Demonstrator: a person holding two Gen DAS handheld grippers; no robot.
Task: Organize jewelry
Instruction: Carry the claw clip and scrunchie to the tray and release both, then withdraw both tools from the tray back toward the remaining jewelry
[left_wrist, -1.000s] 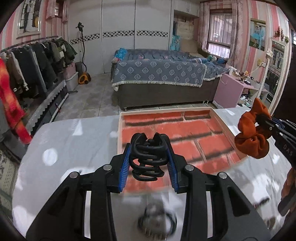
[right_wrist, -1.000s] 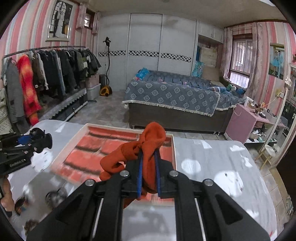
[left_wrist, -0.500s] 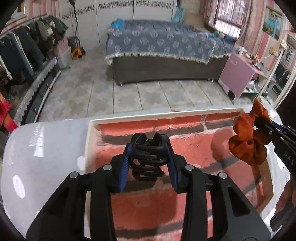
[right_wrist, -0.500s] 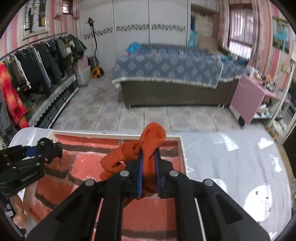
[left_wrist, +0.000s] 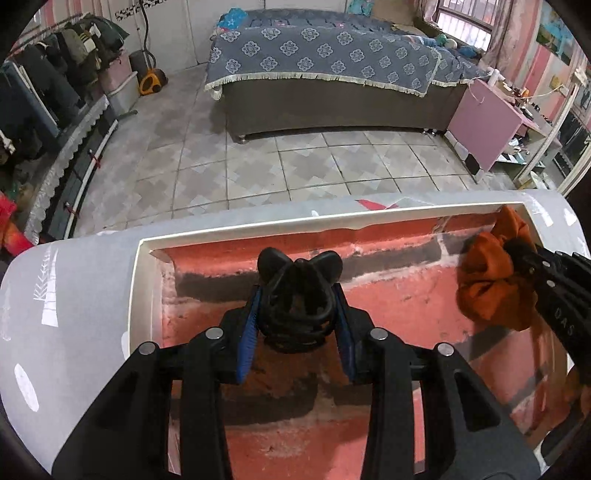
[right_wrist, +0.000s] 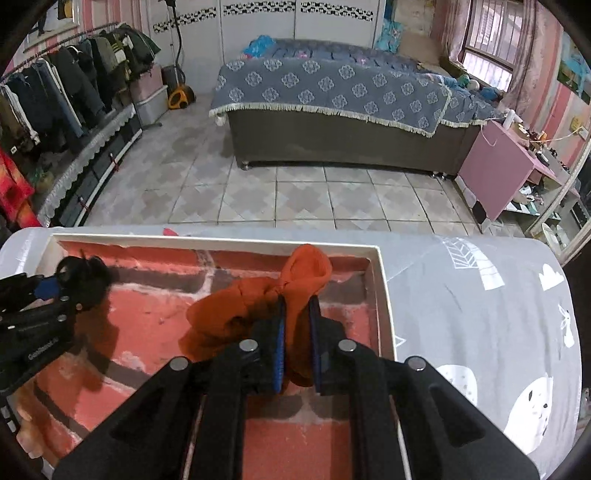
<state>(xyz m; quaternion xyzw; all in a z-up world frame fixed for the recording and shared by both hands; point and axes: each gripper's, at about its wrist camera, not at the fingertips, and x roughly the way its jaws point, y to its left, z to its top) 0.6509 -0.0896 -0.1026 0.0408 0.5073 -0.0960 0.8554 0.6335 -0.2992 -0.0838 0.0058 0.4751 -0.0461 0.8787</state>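
Observation:
A white-rimmed tray lined with a red brick pattern lies on the table. My left gripper hangs low over its left half, shut on a black hair claw clip. In the right wrist view the same clip shows at the tips of the left gripper. My right gripper is over the tray's right half near the far corner. An orange scrunchie is between its blue pads, and the jaws are opening slightly. From the left wrist view the scrunchie hangs from the right gripper.
A grey tablecloth with white prints covers the table around the tray. The table's far edge runs just behind the tray, with tiled floor and a bed beyond. A person's hand shows at the lower left of the right wrist view.
Both grippers have moved forward and down, from in front of the tray to low over it, tilting downward. Each has kept its item. The right pads stand slightly wider.

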